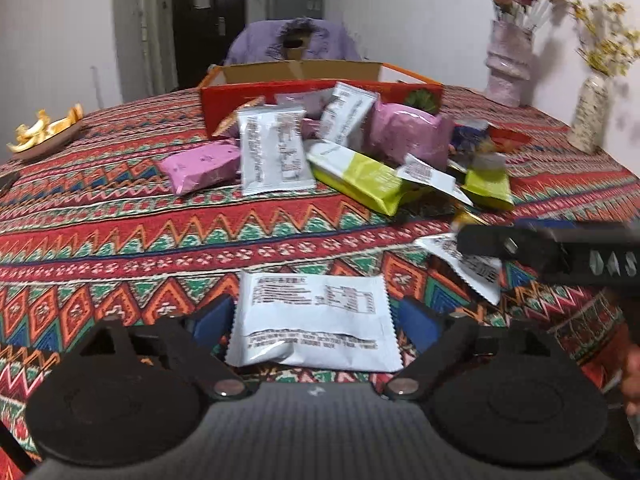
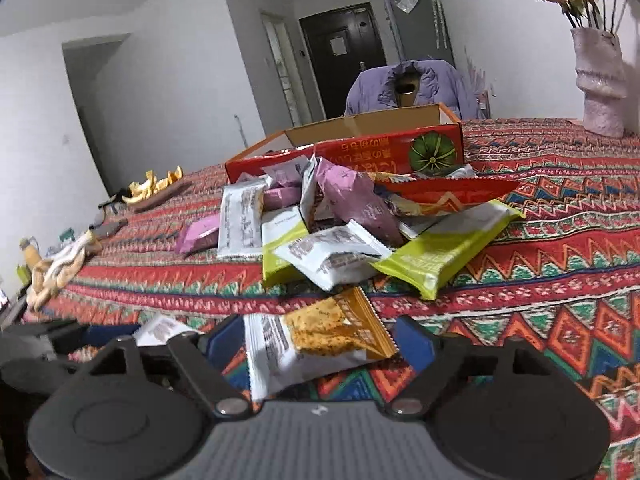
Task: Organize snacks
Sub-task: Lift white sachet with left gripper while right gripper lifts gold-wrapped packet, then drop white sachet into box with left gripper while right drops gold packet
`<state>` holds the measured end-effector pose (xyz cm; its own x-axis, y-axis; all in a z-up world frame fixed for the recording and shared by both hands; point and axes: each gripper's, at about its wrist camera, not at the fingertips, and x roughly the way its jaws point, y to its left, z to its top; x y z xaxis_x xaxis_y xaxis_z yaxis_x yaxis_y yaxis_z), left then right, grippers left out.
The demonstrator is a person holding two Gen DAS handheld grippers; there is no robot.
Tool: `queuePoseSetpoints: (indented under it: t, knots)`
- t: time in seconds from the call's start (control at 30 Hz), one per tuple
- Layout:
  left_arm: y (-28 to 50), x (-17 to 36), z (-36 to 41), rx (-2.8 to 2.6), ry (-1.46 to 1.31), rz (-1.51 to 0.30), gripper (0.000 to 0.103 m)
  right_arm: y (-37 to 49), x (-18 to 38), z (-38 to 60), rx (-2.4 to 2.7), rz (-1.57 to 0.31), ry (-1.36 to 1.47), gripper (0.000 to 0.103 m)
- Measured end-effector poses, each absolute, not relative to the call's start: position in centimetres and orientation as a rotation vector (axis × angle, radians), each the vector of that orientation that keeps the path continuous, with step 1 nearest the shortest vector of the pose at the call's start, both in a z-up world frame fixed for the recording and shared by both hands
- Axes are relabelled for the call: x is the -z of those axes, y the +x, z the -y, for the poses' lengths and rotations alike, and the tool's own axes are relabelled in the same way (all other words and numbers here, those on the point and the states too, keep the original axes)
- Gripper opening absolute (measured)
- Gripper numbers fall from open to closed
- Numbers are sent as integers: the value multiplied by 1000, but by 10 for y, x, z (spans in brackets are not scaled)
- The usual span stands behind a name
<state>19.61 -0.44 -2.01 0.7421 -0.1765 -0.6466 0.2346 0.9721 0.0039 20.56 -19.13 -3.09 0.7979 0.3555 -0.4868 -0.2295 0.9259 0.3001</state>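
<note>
A white snack packet [image 1: 314, 320] lies flat on the patterned tablecloth [image 1: 140, 236] between the blue pads of my left gripper [image 1: 314, 322], which is open and clear of it. My right gripper [image 2: 320, 338] is open too, and between its fingers an orange packet [image 2: 340, 328] rests on a white packet [image 2: 268, 356]. In the left wrist view a black finger [image 1: 500, 242] of the right gripper comes in from the right over another white packet [image 1: 478, 274]. Beyond lies a pile of pink, white and lime-green packets [image 1: 352, 152] in front of an open red cardboard box [image 2: 360, 152].
A plate of orange peel [image 1: 44, 132] sits far left, and banana peel [image 2: 52, 268] lies at the table's left edge. Two vases with flowers [image 1: 508, 64] [image 1: 588, 116] stand at the far right. A chair draped with a purple jacket [image 1: 292, 40] stands behind the box.
</note>
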Motion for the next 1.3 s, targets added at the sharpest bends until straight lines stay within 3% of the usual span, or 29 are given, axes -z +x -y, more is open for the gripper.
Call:
queuePoseSetpoints:
  t: [0.1, 0.17, 0.3, 0.4, 0.47, 0.53, 0.57, 1.0, 1.3]
  knots:
    - [193, 22, 5, 258, 99, -690, 92, 212, 32, 181, -354, -581, 210, 86]
    - [190, 21, 4, 268, 103, -669, 72, 214, 35, 176, -367, -605, 164, 84]
    - [185, 16, 3, 277, 118, -674, 59, 209, 35, 174, -392, -611, 81, 80]
    - [181, 12, 0, 291, 92, -678, 51, 209, 35, 171, -385, -607, -3, 63]
    - [181, 12, -8, 265, 56, -683, 49, 211, 35, 172, -398, -595, 12, 42]
    - [181, 10, -17, 228, 29, -678, 48, 213, 35, 170, -413, -597, 12, 36]
    - [180, 7, -21, 217, 15, -671, 47, 213, 34, 170, -423, -596, 7, 27]
    - [195, -37, -29, 250, -68, -570, 47, 179, -6, 200, -397, -498, 60, 21]
    - [309, -102, -28, 310, -107, -503, 48, 258, -82, 236, -431, -400, 17, 21]
